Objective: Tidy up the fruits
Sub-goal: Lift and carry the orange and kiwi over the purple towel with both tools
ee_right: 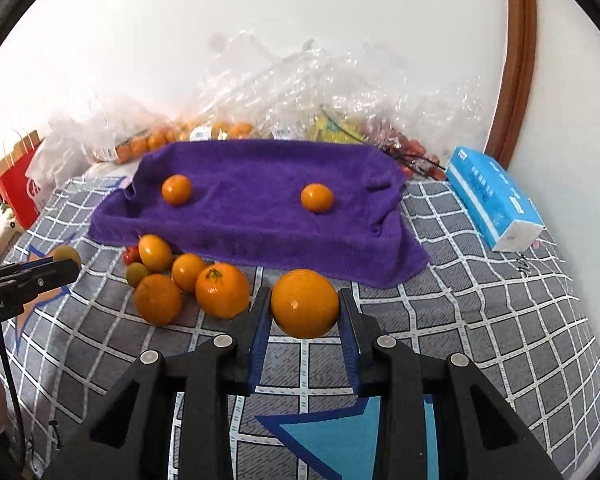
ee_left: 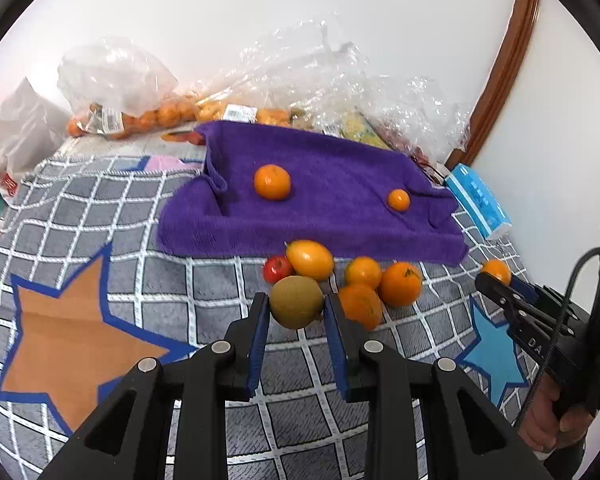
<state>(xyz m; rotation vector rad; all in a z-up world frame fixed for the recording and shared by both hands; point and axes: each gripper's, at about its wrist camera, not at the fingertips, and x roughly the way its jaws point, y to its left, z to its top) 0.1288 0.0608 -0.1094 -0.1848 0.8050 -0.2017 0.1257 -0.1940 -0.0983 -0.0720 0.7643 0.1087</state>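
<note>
Left wrist view, nearest first: my left gripper [ee_left: 296, 312] has its jaws clamped on a fuzzy green-brown kiwi [ee_left: 296, 301], held clear of the grey checked star-patterned cloth [ee_left: 204, 280]. Right wrist view: my right gripper [ee_right: 305, 312] has its jaws clamped on a round orange citrus fruit [ee_right: 305, 303]. Beyond lies a loose cluster of oranges [ee_right: 220, 289], unsorted. Farther back, the purple terry towel [ee_right: 256, 200] carries two small oranges [ee_right: 177, 189], well apart; I judge it the sorting spot. Clear plastic produce bags [ee_right: 300, 92] line the wall.
</note>
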